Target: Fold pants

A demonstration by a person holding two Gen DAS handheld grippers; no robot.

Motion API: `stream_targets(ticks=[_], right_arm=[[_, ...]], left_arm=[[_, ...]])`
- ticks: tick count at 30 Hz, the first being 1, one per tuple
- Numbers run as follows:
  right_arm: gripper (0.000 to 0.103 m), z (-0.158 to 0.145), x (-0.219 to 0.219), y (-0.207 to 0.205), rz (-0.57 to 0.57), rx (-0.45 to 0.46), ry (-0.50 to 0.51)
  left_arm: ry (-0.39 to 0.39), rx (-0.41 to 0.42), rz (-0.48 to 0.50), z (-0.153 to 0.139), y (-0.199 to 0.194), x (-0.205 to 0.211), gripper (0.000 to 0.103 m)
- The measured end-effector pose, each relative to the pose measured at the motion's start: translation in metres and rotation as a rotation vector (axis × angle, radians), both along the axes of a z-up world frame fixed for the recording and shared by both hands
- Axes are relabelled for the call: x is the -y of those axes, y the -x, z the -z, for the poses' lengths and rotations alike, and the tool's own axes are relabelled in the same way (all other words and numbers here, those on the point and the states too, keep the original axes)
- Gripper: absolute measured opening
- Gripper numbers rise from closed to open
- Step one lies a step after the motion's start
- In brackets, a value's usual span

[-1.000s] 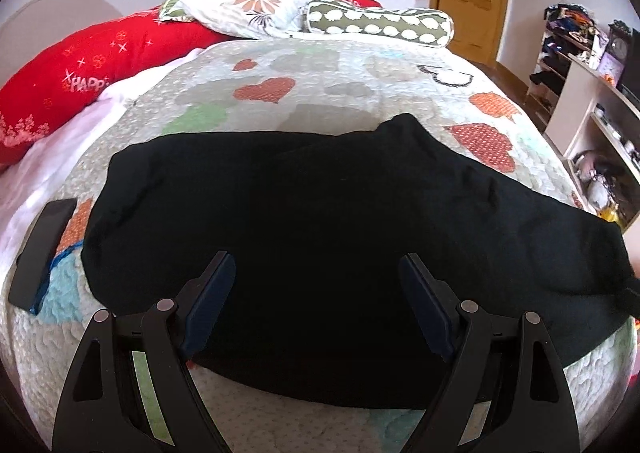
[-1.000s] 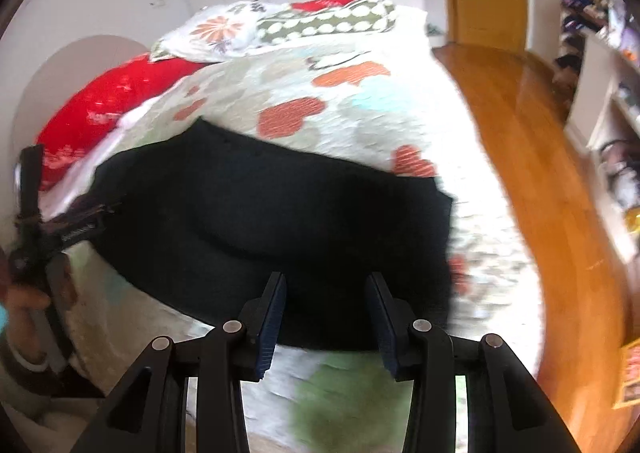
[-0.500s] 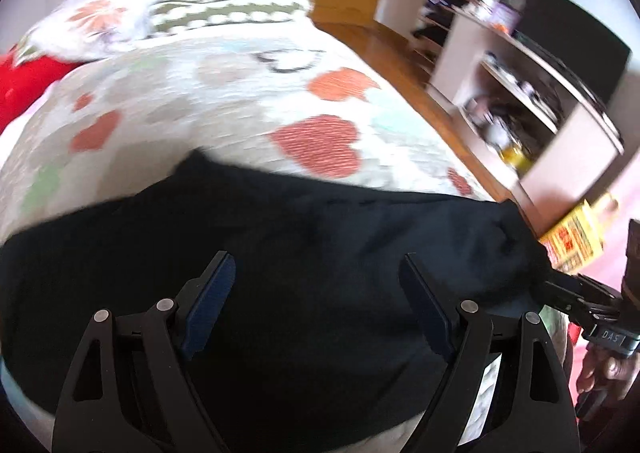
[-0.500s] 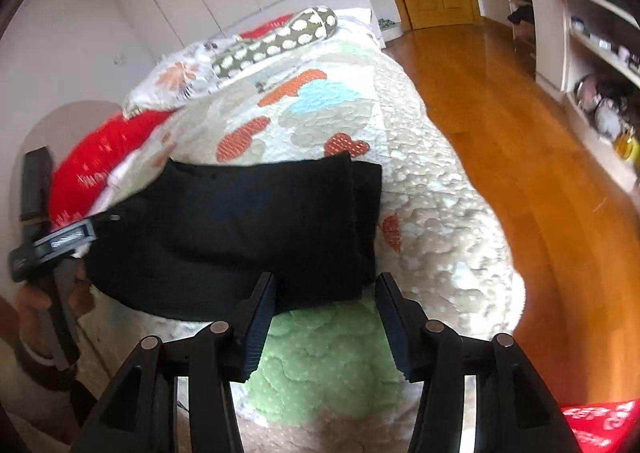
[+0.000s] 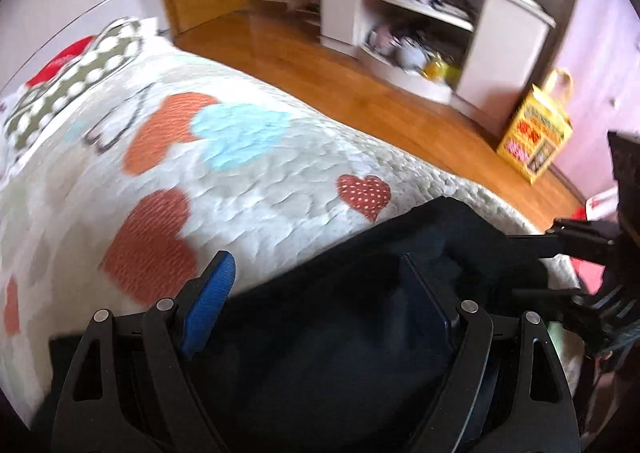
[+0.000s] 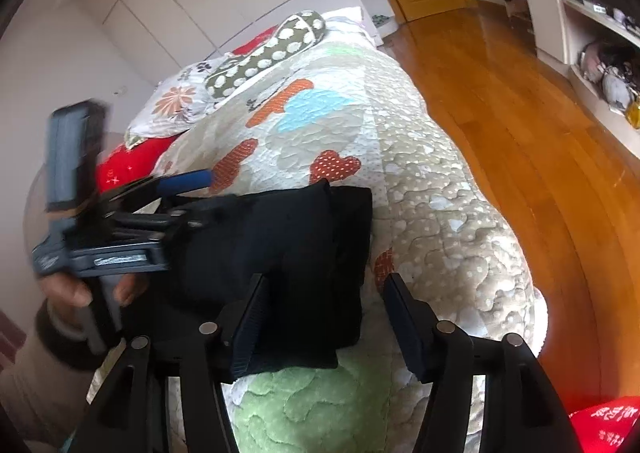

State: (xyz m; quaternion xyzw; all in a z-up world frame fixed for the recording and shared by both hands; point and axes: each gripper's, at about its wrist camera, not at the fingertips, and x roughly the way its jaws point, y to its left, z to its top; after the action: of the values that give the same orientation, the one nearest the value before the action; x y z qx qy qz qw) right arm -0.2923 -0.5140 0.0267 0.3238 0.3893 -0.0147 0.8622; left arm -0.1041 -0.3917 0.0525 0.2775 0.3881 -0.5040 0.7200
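Observation:
Black pants [image 5: 340, 333] lie folded into a thick stack on the heart-patterned quilt [image 5: 248, 181] near the bed's foot corner; in the right wrist view the pants [image 6: 288, 253] show stacked layers. My left gripper [image 5: 316, 293] is open, its fingers low over the cloth. It shows at the left of the right wrist view [image 6: 188, 197], at the stack's left end. My right gripper [image 6: 324, 317] is open, hovering over the stack's near right corner. It also enters the left wrist view [image 5: 532, 261] at the stack's right end.
Pillows [image 6: 264, 53] lie at the head of the bed. Wooden floor [image 6: 500, 93] runs along the bed's right side. A white shelf unit [image 5: 440, 25] with clutter and a yellow bag [image 5: 536, 133] stand beyond the floor.
The pants went from spread wide to a compact folded stack. My left gripper swung right toward the foot corner, close to the right gripper. The right gripper opened wider.

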Motion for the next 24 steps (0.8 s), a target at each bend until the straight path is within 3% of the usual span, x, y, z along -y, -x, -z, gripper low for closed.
stream_targets(ticks=[6, 10, 12, 14, 16, 17, 19, 24], right_arm=[[0.066, 0.010, 0.006, 0.000, -0.036, 0.029, -0.048], [0.067, 0.019, 0.007, -0.007, -0.044, 0.031, -0.067], [0.055, 0.021, 0.006, -0.010, -0.036, 0.047, -0.066], [0.037, 0.022, 0.002, -0.015, -0.040, 0.073, -0.084], [0.028, 0.017, -0.004, -0.018, -0.058, 0.078, -0.066], [0.025, 0.013, -0.005, -0.018, -0.059, 0.095, -0.076], [0.022, 0.000, -0.009, -0.017, -0.069, 0.147, -0.105], [0.018, -0.057, -0.045, -0.033, -0.161, 0.261, -0.050]], left_arm=[[-0.055, -0.014, 0.125, 0.016, -0.004, 0.031, 0.085], [-0.067, -0.054, 0.149, 0.022, -0.013, 0.035, 0.086], [-0.048, -0.077, 0.132, 0.023, -0.017, 0.033, 0.086], [-0.021, -0.086, 0.114, 0.021, -0.018, 0.030, 0.081], [0.007, -0.109, 0.096, 0.015, -0.021, 0.025, 0.060], [0.017, -0.120, 0.071, 0.008, -0.026, 0.021, 0.058], [0.053, -0.118, 0.028, -0.007, -0.032, 0.010, 0.058], [0.193, -0.147, -0.134, -0.061, -0.061, -0.059, 0.058]])
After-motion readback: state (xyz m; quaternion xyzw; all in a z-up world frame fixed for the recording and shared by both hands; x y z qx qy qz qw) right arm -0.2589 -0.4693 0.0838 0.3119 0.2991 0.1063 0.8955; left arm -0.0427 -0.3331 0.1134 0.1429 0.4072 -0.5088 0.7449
